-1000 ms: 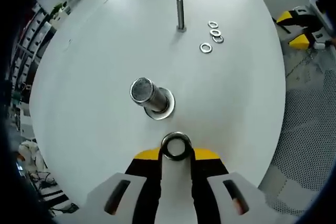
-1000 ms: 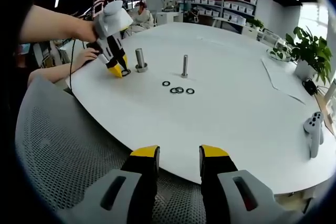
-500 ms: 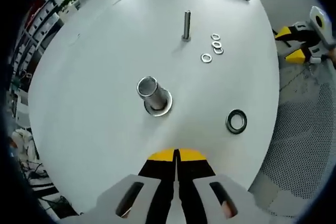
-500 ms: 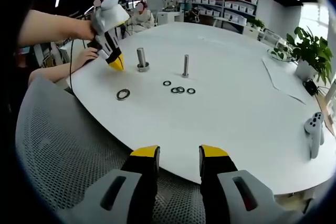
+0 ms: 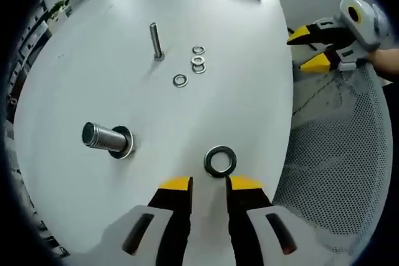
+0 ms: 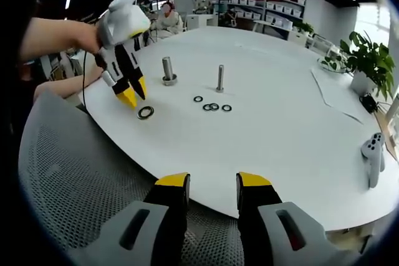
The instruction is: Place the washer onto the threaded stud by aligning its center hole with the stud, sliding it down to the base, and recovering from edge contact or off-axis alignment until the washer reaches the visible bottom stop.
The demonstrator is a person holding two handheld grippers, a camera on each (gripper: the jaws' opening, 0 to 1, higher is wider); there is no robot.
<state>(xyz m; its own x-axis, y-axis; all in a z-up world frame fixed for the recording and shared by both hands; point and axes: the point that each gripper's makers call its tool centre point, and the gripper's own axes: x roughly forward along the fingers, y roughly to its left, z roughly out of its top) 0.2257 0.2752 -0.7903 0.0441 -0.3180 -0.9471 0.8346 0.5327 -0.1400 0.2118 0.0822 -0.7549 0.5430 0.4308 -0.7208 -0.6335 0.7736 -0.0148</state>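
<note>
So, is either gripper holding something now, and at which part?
Nothing is held: the left gripper is open near the large washer lying on the table; the right gripper is open.

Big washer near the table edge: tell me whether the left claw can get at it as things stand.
Probably yes. The left claw is open and sits just short of the big washer, which lies flat on the table with nothing between them. The thick stud stands well aside.

on the round table (image 5: 75, 54) i count five washers: one big one (image 5: 220, 161) and four small ones (image 5: 194, 63). two studs: a thick one (image 5: 103, 137), a thin one (image 5: 154, 41). one game controller (image 6: 373, 154).
</note>
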